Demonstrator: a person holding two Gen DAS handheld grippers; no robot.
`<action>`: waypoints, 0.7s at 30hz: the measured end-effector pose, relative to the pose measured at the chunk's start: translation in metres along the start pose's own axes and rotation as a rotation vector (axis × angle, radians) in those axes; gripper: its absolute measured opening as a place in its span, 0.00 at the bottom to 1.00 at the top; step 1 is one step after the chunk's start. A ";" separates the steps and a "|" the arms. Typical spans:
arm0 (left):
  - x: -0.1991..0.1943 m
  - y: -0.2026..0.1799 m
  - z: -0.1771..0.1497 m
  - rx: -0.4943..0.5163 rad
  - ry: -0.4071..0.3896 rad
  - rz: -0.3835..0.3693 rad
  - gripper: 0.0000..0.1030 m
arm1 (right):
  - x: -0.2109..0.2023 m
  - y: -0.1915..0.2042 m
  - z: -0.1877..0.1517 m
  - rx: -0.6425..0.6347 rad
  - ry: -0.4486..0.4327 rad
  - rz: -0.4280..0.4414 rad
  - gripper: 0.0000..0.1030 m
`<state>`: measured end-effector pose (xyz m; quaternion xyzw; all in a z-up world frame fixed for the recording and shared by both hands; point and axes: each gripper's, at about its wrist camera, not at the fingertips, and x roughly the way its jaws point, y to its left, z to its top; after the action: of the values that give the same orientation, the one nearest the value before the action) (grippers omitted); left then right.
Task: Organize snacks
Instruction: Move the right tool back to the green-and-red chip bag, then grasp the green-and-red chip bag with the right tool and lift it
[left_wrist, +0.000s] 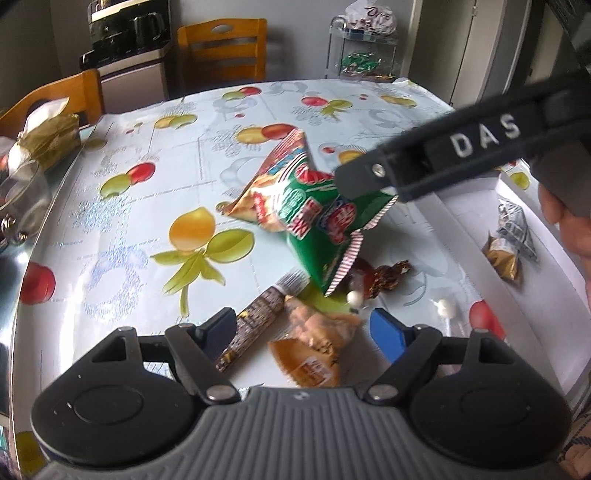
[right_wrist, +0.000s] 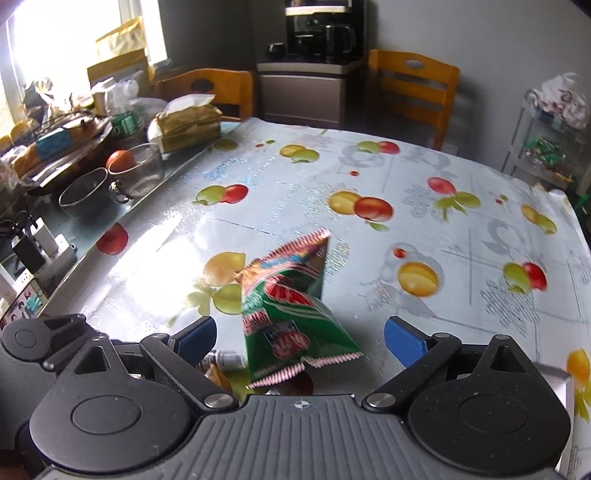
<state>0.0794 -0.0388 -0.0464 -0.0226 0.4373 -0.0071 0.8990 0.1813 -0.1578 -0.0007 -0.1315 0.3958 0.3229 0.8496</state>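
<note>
Around my surface: kitchen clutter and furniture.

My surface wears a pale cloth printed with fruit (right_wrist: 373, 206). Along its left edge I see two glass cups (right_wrist: 83, 192), one of them (right_wrist: 138, 170) holding something round and orange-red, and beside them a tissue pack (right_wrist: 186, 123) in gold wrap. Further left lies a dark tray (right_wrist: 62, 147) heaped with bags and bread. Behind, two wooden chairs (right_wrist: 413, 88) flank a grey cabinet (right_wrist: 306, 92) carrying a black coffee maker (right_wrist: 319, 31). At far right a wire rack (right_wrist: 546, 147) bears a white bag on top. A bright window (right_wrist: 66, 33) glares at upper left.
</note>
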 end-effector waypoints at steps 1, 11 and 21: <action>0.001 0.002 -0.001 -0.005 0.004 0.001 0.78 | 0.003 0.003 0.002 -0.009 0.000 0.002 0.96; 0.012 0.013 -0.010 -0.028 0.040 -0.009 0.78 | 0.033 0.021 0.012 -0.082 0.021 -0.014 0.96; 0.023 0.013 -0.015 -0.016 0.064 -0.037 0.78 | 0.063 0.029 0.015 -0.120 0.064 -0.047 0.97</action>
<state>0.0817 -0.0272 -0.0744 -0.0377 0.4655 -0.0209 0.8840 0.2014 -0.1001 -0.0379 -0.2018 0.3994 0.3217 0.8344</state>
